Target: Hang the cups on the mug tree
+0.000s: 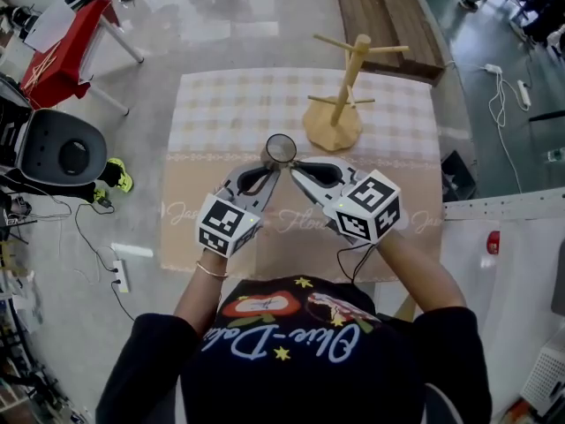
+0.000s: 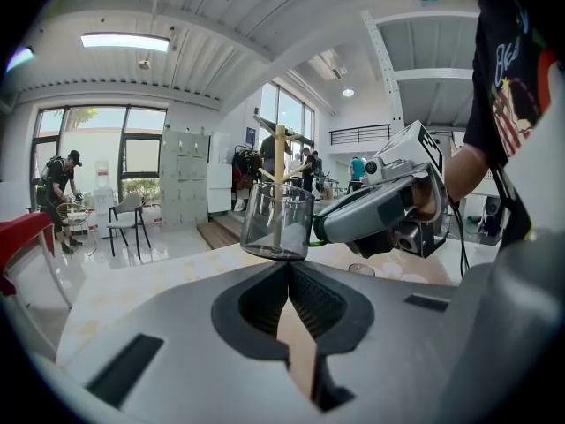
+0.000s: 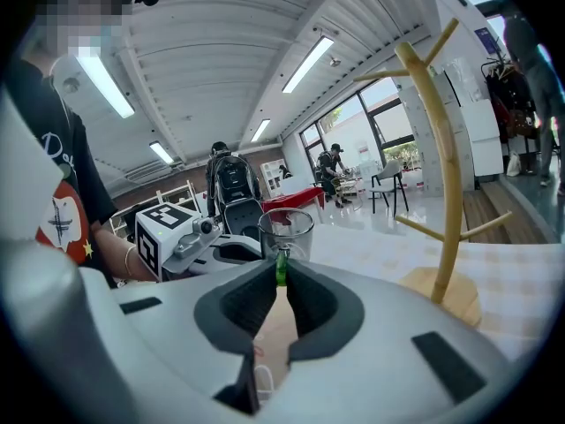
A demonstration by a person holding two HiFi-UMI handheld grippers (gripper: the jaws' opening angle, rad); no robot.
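Note:
A clear glass cup [image 1: 281, 148] with a green handle is held upright over the middle of the table [image 1: 221, 104]. My right gripper [image 1: 295, 166] is shut on that green handle, which shows between its tips in the right gripper view [image 3: 281, 276], with the cup [image 3: 285, 228] just beyond. My left gripper [image 1: 269, 163] comes in from the left. Its jaws are shut with nothing between them [image 2: 288, 265], their tips right under the cup's [image 2: 276, 221] base; whether they touch it is unclear. The wooden mug tree [image 1: 346, 87] stands bare at the back right [image 3: 446, 193].
The checked cloth covers the table's far half. A black seat [image 1: 62, 148] and a red table [image 1: 62, 51] stand on the floor to the left. A wooden bench [image 1: 380, 7] lies beyond the table, and a white surface [image 1: 512, 237] adjoins on the right.

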